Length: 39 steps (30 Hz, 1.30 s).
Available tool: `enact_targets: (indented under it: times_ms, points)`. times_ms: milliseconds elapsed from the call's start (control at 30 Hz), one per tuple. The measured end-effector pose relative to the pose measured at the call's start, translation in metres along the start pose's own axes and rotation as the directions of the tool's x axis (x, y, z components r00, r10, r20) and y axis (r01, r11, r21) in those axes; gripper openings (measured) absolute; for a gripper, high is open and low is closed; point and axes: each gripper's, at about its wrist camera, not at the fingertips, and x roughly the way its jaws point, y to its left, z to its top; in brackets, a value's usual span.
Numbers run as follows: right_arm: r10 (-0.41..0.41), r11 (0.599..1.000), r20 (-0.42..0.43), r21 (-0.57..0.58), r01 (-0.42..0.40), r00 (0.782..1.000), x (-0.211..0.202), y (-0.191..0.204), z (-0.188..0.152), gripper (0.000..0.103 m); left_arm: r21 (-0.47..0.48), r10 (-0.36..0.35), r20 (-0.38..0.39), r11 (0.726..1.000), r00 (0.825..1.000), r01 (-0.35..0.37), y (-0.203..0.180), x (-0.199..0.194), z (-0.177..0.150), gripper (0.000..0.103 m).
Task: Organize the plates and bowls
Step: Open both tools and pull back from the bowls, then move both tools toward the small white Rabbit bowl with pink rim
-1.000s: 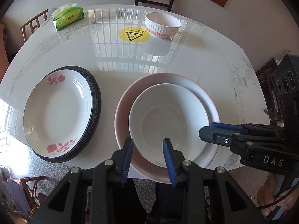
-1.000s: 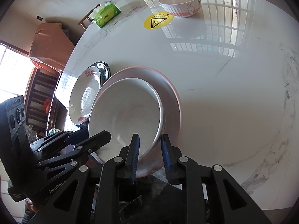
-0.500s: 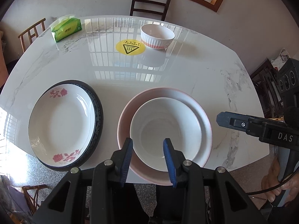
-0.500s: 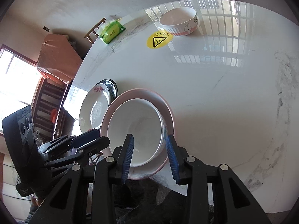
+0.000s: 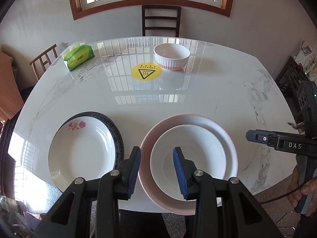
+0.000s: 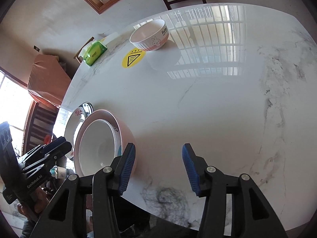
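White bowl (image 5: 190, 156) sits nested inside the pink bowl (image 5: 227, 138) at the marble table's (image 5: 208, 99) near edge. Left gripper (image 5: 156, 168) hangs above their near-left rims, jaws apart and empty. Right gripper (image 6: 158, 166) has just been opening, with only bare tabletop between its jaws. Beside the pink bowl, a rose-patterned plate (image 5: 83, 152) lies on a dark-rimmed plate (image 5: 116, 134). A rabbit bowl (image 5: 172, 57) stands far across.

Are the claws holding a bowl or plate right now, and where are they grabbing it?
Nothing is held. The right claw, which has just been opening, hangs over bare table; the left claw stands open above the white bowl.
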Motion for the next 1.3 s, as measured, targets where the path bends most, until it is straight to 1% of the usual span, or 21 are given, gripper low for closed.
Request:
enact_targets:
  times_ms: [100,300,500,700,900,1133,1300]
  points:
    - [-0.016,1.0,0.006,0.004,0.016,1.0,0.004,-0.006,0.0,0.05,0.018,0.031,0.021,0.999,0.999,-0.031,-0.001,0.001,0.002,0.035]
    - [-0.001,1.0,0.016,0.016,0.001,1.0,0.006,-0.013,0.002,0.053,0.039,0.074,0.046,0.996,0.996,-0.076,0.001,0.007,0.006,0.035]
    - [0.009,1.0,0.012,0.03,-0.009,1.0,0.013,-0.021,0.006,0.054,0.061,0.133,0.079,0.989,0.988,-0.138,0.002,0.015,0.014,0.035]
    - [0.017,0.999,0.007,0.049,-0.018,1.0,0.022,-0.027,0.016,0.056,0.069,0.174,0.091,0.981,0.981,-0.18,0.006,0.029,0.027,0.035]
    - [0.033,0.997,-0.003,0.066,-0.032,0.999,0.035,-0.033,0.027,0.058,0.08,0.194,0.08,0.977,0.978,-0.2,0.01,0.05,0.042,0.035]
    - [0.043,0.996,-0.004,0.076,-0.042,0.999,0.053,-0.039,0.047,0.06,0.093,0.231,0.115,0.966,0.966,-0.242,0.011,0.069,0.065,0.035]
    - [0.048,0.996,-0.011,0.078,-0.047,0.999,0.069,-0.042,0.063,0.06,0.092,0.239,0.106,0.964,0.965,-0.249,0.019,0.088,0.085,0.036]
